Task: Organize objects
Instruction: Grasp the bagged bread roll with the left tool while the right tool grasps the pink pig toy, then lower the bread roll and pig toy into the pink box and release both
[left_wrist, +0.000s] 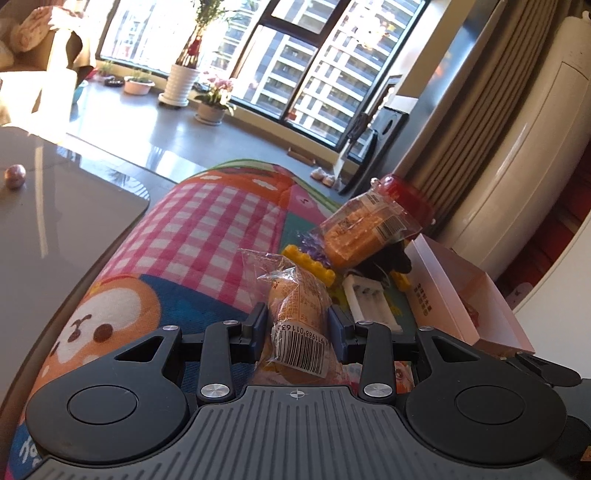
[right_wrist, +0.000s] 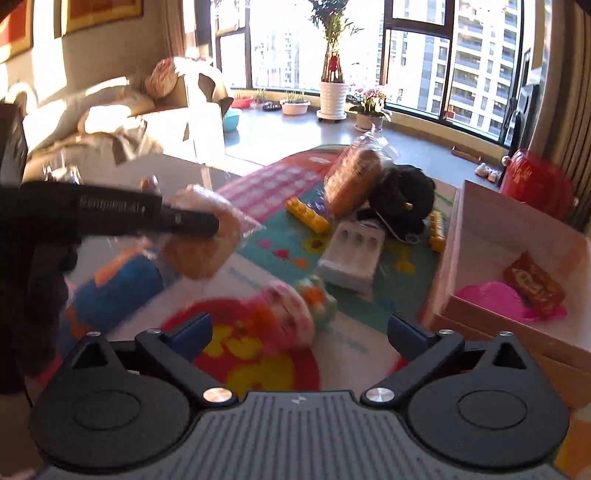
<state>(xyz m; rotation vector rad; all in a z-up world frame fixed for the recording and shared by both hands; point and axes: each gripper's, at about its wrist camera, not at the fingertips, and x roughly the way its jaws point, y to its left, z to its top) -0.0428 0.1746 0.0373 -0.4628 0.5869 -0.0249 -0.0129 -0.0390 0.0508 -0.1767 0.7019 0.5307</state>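
Bread roll (left_wrist: 295, 317) in a clear wrapper, barcode facing the camera, is pinched between the closed jaws of the left gripper (left_wrist: 298, 326), held above a colourful cartoon play mat (left_wrist: 207, 229). In the right wrist view the same roll (right_wrist: 199, 240) appears at the left, blurred, clamped at the end of the left gripper (right_wrist: 201, 223). The right gripper (right_wrist: 299, 330) has its jaws spread wide with nothing between them, hovering over the near part of the mat.

To the right stands an open pink cardboard box (right_wrist: 476, 221), seemingly the collecting place. It already holds 2 things: a bright pink item (right_wrist: 491, 297) and a brown and orange snack packet (right_wrist: 535, 286). So sorting looks started but far from finished.

Still loose on the mat, in a cluster just left of the box: a second wrapped bread loaf (right_wrist: 351, 184), leaning on a black plush toy (right_wrist: 402, 195); a long yellow building brick (right_wrist: 308, 214); a second yellow brick (right_wrist: 437, 230) close to the box wall; and a white battery charger (right_wrist: 351, 254) with empty slots. A red container (right_wrist: 535, 184) stands beyond the box, outside it. A purple item near the bricks is too hidden to name.

Judging by this, the held roll has yet to reach the box, and at least 5 loose items remain. Beyond the mat are a grey table, potted plants and large windows.
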